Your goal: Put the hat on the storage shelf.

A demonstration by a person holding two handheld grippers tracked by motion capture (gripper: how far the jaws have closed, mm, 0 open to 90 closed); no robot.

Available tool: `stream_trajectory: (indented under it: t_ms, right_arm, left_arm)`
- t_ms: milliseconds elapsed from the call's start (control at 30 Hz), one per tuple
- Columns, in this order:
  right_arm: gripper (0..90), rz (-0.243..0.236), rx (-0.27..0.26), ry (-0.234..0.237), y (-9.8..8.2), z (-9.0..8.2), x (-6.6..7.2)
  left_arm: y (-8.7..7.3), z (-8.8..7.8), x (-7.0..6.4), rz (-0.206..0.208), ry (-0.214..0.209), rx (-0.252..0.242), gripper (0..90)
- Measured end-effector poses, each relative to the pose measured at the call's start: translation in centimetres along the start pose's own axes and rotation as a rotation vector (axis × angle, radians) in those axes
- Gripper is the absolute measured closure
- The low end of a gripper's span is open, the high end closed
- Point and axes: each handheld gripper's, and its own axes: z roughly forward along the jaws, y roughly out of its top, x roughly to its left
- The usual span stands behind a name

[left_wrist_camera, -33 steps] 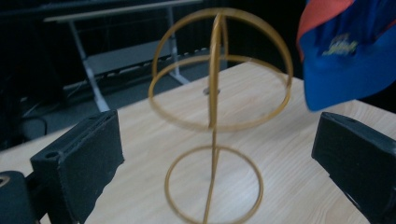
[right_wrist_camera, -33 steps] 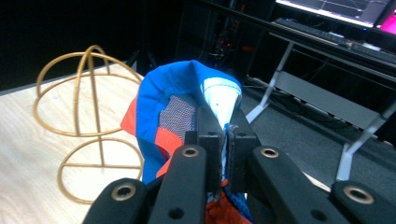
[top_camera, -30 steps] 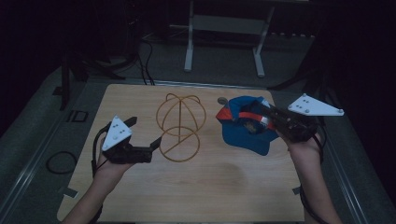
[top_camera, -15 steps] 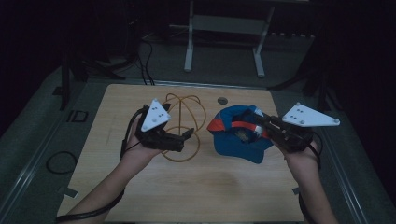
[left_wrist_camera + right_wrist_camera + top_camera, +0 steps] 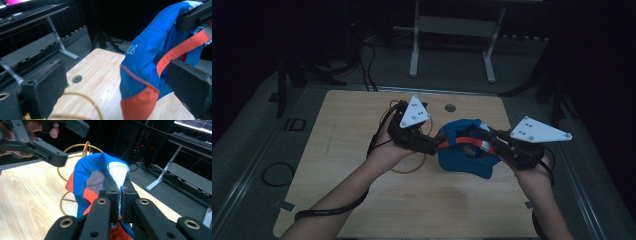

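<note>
your table [image 5: 337,195] is pale wood with a fine grain and a smooth, matt face, and the cap [image 5: 464,155] you hold is soft blue cloth with orange cloth trim and a patch of fine mesh [image 5: 96,181] inside. the jaws of your left gripper [image 5: 120,92] and your right gripper [image 5: 120,192] look like matt black plastic, slightly rough on the pads, and the three-cornered plate [image 5: 539,131] on the right one is flat, smooth and pale grey. the wire stand [image 5: 75,152] beside the cap looks like thin yellow wire, smooth and a little glossy.

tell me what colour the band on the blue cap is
Orange-red, running across the blue cap as a band; the left gripper view shows it best.
</note>
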Motion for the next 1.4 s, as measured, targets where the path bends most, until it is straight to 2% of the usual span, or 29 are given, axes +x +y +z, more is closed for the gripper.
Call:
stream_trajectory:
  t_ms: [200,233,400,500,600,667,700,767,800,933,1033,1100,1300,1400]
  right_arm:
    - [87.2,-0.009,-0.002,0.013,0.1,-0.3,0.3]
    - [87.2,-0.012,0.001,0.019,0.1,-0.3,0.4]
    - [87.2,-0.013,-0.005,0.035,0.1,-0.4,0.6]
    - [87.2,-0.028,0.001,0.044,0.2,-0.4,1.1]
    - [87.2,-0.034,0.0,0.044,0.3,-0.5,1.2]
    - [87.2,-0.033,0.002,0.042,0.2,-0.6,1.1]
    - [87.2,-0.033,0.002,0.042,0.2,-0.6,1.1]
    - [87.2,-0.029,0.002,0.046,0.1,-0.6,1.0]
    - [87.2,-0.028,0.004,0.046,0.1,-0.6,1.0]
    - [87.2,-0.023,0.001,0.041,0.0,-0.5,0.8]
    - [87.2,-0.016,0.001,0.037,-0.2,-0.5,0.7]
    - [87.2,-0.018,0.004,0.028,-0.3,-0.4,0.6]
    - [87.0,0.004,0.005,0.018,-0.9,-0.3,0.4]
    - [86.6,0.01,0.0,0.018,-1.0,-0.4,0.5]
  left_arm:
    - [0.6,1.4,-0.9,0.013,-0.054,0.016,7.7]
    - [0.6,1.8,-1.1,0.02,-0.084,0.014,15.2]
    - [0.9,2.8,-1.4,0.029,-0.113,0.033,16.9]
    - [1.1,3.6,-1.8,0.039,-0.15,0.054,23.7]
    - [1.2,4.4,-2.1,0.045,-0.166,0.078,25.9]
    - [1.2,4.9,-2.0,0.028,-0.177,0.09,28.5]
    - [1.2,4.9,-2.0,0.028,-0.177,0.09,33.5]
    - [1.3,5.2,-2.1,0.035,-0.193,0.1,34.5]
    - [1.3,5.3,-2.2,0.035,-0.215,0.1,43.6]
    - [1.5,5.9,-2.6,0.045,-0.215,0.12,59.5]
    - [1.6,6.3,-2.8,0.045,-0.203,0.127,77.8]
    - [1.7,6.6,-2.9,0.037,-0.178,0.137,87.2]
    - [1.9,6.9,-3.2,0.051,-0.126,0.139,89.4]
    - [2.2,6.9,-3.2,0.047,-0.115,0.125,89.9]
